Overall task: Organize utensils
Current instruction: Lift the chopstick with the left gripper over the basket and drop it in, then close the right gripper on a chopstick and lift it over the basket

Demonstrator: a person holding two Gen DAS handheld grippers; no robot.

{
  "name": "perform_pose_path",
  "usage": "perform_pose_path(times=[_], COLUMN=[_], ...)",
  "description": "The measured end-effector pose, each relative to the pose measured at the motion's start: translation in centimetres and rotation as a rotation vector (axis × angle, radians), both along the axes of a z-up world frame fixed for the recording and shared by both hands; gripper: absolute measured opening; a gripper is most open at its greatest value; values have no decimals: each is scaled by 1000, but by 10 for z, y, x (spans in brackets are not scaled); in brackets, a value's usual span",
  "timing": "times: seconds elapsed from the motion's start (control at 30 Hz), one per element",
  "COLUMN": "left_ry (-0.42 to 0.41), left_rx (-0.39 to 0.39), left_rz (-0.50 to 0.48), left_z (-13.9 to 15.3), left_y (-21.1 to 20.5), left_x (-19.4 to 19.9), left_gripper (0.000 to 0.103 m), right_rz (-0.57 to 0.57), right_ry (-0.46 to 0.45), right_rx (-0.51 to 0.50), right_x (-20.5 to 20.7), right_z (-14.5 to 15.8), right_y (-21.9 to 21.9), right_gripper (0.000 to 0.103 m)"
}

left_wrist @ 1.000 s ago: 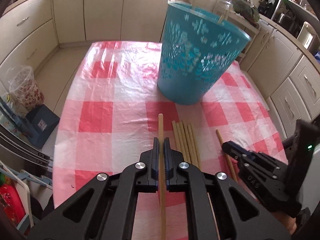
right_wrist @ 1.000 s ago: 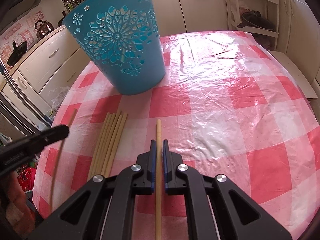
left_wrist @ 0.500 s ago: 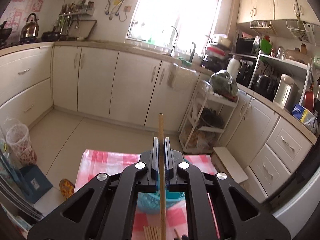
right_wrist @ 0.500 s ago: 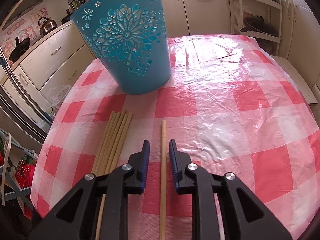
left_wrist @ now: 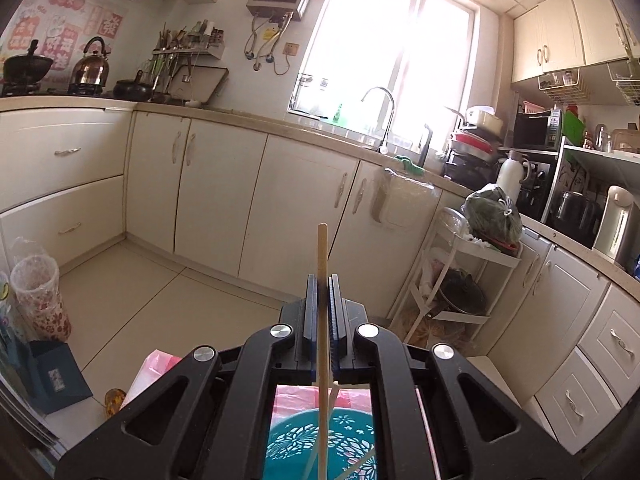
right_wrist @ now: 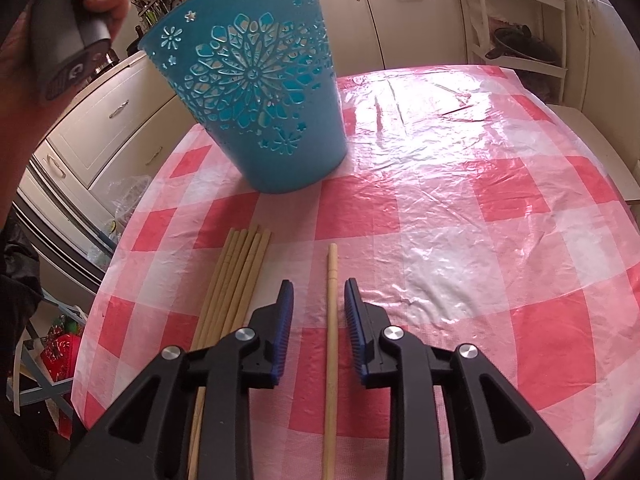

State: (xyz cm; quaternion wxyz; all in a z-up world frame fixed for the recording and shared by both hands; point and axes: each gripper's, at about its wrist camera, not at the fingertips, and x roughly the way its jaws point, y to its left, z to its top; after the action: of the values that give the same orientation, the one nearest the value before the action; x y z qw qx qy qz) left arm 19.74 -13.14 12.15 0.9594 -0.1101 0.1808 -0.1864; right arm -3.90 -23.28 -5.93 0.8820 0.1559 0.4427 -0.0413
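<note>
Glossy, wrinkled plastic film is seen on the red-and-white checked tablecloth. Smooth pierced plastic: turquoise bucket. Matt pale wood: loose chopstick.

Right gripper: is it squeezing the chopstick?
No, the right gripper is open, and the chopstick lies on the tablecloth between its jaws, untouched.

Right gripper spread, straddling single chopstick (bundle beside).

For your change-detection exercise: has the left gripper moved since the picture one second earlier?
Yes. The left gripper, shut on a chopstick, has risen and tilted up: the blue basket, earlier ahead of it, now lies below, with kitchen cabinets ahead.
</note>
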Motion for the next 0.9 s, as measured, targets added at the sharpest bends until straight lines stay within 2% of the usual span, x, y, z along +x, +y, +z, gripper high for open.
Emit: perform_pose_path(times=[0.17, 0.47, 0.57, 0.63, 0.77, 0.87, 0.9], left_ry=[31, 98, 113, 108, 99, 92, 90], left_rx=[47, 180, 213, 224, 217, 195, 190], left_rz=[-3, -20, -26, -16, 8, 37, 51], left_z=[-19, -31, -34, -34, -29, -27, -28], left_y=[-4, -12, -7, -1, 22, 46, 56], left_x=[2, 2, -1, -6, -19, -33, -39], left_gripper=[5, 6, 19, 39, 52, 66, 73], right_rz=[2, 2, 2, 2, 2, 2, 2], right_ry=[-1, -1, -2, -1, -1, -2, -2], right_rx=[8, 8, 10, 6, 4, 9, 12], right_x=[-1, -1, -1, -1, 0, 0, 0], right_z=[0, 0, 0, 0, 0, 0, 0], right_y=[-1, -1, 0, 0, 0, -1, -1], right_gripper=[28, 28, 28, 28, 28, 28, 28])
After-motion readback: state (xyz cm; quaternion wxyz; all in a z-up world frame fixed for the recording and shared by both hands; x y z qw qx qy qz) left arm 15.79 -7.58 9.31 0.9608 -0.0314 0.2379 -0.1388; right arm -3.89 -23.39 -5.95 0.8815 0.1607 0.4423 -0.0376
